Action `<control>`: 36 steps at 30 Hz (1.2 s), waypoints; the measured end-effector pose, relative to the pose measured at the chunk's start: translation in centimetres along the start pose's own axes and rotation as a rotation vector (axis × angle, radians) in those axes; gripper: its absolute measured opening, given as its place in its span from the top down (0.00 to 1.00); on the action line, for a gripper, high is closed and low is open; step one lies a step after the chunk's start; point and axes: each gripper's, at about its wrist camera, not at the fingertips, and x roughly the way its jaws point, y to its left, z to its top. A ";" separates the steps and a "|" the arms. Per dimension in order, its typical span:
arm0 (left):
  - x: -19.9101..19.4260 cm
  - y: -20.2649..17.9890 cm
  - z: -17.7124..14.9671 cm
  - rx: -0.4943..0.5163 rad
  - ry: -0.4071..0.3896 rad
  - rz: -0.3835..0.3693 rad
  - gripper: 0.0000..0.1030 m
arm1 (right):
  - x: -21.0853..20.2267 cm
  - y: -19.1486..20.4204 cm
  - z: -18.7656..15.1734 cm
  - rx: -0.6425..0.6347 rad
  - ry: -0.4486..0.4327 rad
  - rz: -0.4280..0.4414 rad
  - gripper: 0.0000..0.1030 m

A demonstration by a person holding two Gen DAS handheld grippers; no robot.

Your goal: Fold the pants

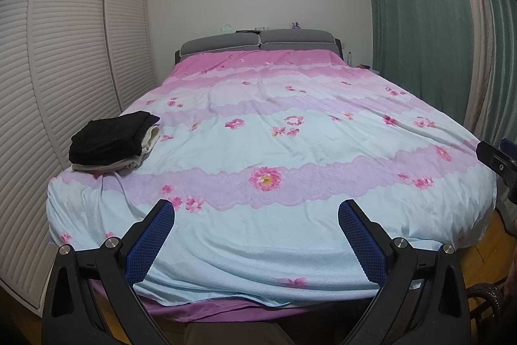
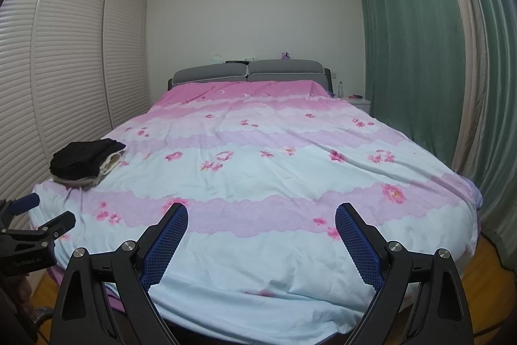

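- Black folded pants [image 1: 111, 136] lie on top of a pale folded garment [image 1: 147, 147], stacked at the near left corner of the bed [image 1: 290, 235].
- Pink and pale blue floral bedding [image 1: 258, 125] covers the bed up to the grey headboard [image 1: 258, 42].
- Left claw [image 1: 257, 240] hovers at the foot edge of the bed, its blue pads [image 1: 152, 244] spread wide, gripping nothing.
- Right claw [image 2: 261, 243] is likewise wide apart and empty, hanging over the same foot edge, well apart from the pants.
- Green curtains [image 2: 413, 54] hang along the right side; slatted wardrobe doors [image 2: 64, 54] stand along the left.
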 end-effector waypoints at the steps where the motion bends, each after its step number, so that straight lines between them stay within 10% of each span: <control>1: 0.0 0.0 0.0 0.000 0.000 0.001 0.00 | 0.0 0.0 0.0 0.000 0.002 -0.001 0.09; 36: 0.3 0.2 -0.3 0.016 0.011 -0.011 0.00 | 0.4 -0.7 -0.3 0.003 0.011 -0.002 0.09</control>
